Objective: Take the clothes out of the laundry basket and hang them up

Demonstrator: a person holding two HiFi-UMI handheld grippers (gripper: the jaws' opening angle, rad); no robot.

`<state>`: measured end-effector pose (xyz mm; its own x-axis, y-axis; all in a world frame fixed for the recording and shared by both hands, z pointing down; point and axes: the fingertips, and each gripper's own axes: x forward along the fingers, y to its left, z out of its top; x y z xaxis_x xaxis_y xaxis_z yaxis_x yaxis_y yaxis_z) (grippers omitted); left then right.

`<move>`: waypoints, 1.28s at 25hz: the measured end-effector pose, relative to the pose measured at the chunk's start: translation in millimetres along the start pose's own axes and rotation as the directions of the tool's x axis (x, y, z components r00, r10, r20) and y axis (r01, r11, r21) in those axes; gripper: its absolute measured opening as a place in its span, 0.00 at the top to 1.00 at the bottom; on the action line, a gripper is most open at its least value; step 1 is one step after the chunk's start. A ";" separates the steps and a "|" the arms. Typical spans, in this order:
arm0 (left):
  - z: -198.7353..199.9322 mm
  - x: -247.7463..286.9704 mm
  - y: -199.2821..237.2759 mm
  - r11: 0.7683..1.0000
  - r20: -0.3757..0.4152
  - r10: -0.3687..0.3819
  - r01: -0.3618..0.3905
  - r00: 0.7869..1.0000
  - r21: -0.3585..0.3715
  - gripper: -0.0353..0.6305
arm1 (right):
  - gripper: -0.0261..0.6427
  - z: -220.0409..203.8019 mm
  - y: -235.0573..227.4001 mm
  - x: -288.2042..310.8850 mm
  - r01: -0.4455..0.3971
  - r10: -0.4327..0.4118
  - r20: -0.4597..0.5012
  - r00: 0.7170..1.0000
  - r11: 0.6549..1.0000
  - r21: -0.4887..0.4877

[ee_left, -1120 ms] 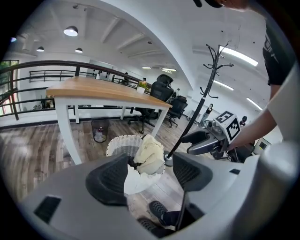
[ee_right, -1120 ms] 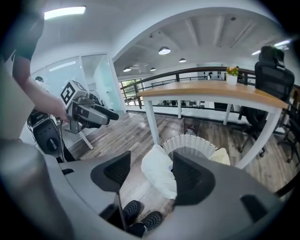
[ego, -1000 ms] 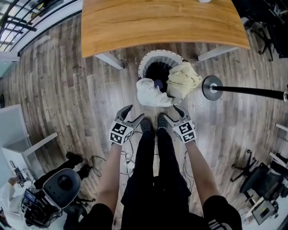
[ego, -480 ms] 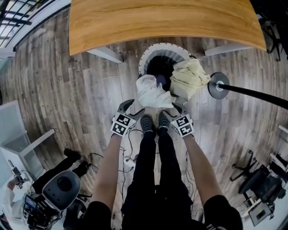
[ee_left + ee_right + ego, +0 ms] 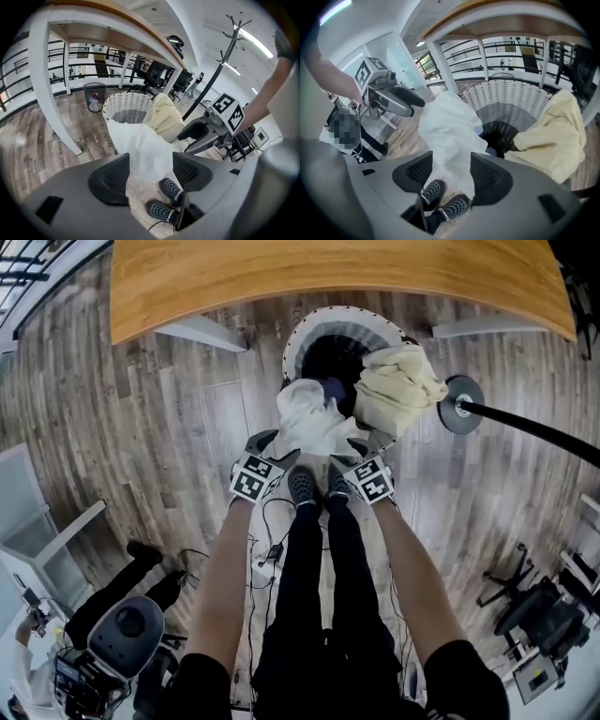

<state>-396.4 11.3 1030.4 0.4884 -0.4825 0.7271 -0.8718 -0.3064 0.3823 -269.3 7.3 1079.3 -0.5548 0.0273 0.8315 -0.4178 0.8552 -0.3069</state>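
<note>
The crumpled white garment (image 5: 314, 423) hangs over the near rim of the round white woven laundry basket (image 5: 309, 326), which stands on the wood-plank floor (image 5: 187, 427). A cream-yellow garment (image 5: 398, 385) drapes the rim's right side. My left gripper (image 5: 277, 448) holds its fingers wide and bare, just short of the white cloth. My right gripper (image 5: 358, 448) has just been closing its fingers a little, yet they stand apart with nothing pressed between them. I judge it best to take the white one alone. Each gripper should bite a separate fold high near the rim, so the garment lifts spread and leaves the cream one behind.

Wood-plank floor (image 5: 141, 427), white wicker laundry basket (image 5: 342, 315) standing on it, round coat-stand base (image 5: 461, 405) just beside, person's shoes (image 5: 302, 487) near basket
</note>
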 end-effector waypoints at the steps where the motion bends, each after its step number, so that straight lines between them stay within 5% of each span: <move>1: -0.5 3.7 1.7 1.000 -0.003 0.001 -0.001 1.000 -0.009 0.48 | 0.57 -2.7 -0.2 5.1 -0.002 0.002 -0.012 1.000 1.000 0.006; 10: -3.0 25.0 11.1 0.999 -0.010 0.007 -0.007 1.000 -0.050 0.49 | 0.58 2.5 -0.6 35.8 -0.017 0.021 -0.028 0.999 0.992 0.126; 17: -0.3 23.3 1.3 0.998 0.001 -0.022 0.022 1.000 -0.067 0.82 | 0.91 3.5 4.8 27.8 -0.015 0.016 -0.008 1.000 0.994 0.107; 32: 43.7 -31.6 -32.6 0.991 0.121 -0.034 0.050 0.992 -0.126 0.90 | 0.92 28.0 13.1 -50.9 0.008 -0.025 0.111 0.993 0.989 0.149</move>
<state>-381.8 0.7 970.1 0.5190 -0.5676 0.6391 -0.8443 -0.2240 0.4868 -266.7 2.6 1020.0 -0.6210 -0.0518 0.7821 -0.5245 0.7689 -0.3656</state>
